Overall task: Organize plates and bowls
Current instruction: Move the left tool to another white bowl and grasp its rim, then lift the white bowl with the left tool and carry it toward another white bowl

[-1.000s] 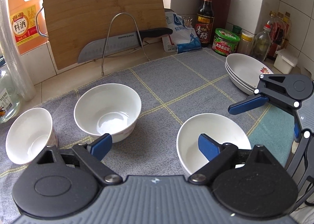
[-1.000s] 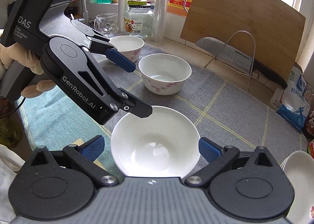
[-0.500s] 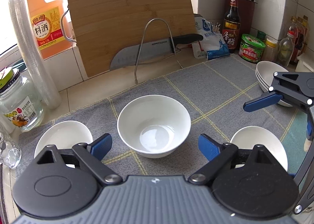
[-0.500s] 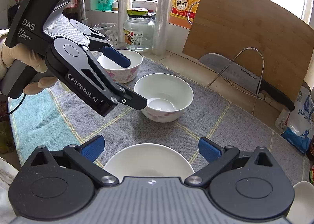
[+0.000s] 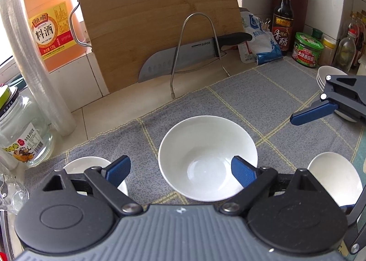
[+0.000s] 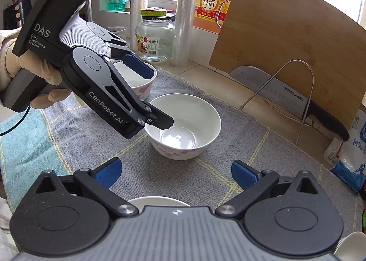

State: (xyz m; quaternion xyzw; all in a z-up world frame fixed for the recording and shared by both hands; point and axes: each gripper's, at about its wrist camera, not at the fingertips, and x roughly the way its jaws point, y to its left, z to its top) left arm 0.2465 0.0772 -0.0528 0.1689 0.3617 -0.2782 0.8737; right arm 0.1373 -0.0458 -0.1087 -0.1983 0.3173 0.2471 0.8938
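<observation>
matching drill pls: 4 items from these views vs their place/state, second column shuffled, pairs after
1. middle bowl
2. knife
3. glass jar
4. stacked plates

a. far right of the mat
b. in the wire rack against the cutting board
c. between the open fingers of the left gripper
d. off the mat, by the roll of plastic wrap

Pairs: 1-c, 2-b, 3-d, 4-a
</observation>
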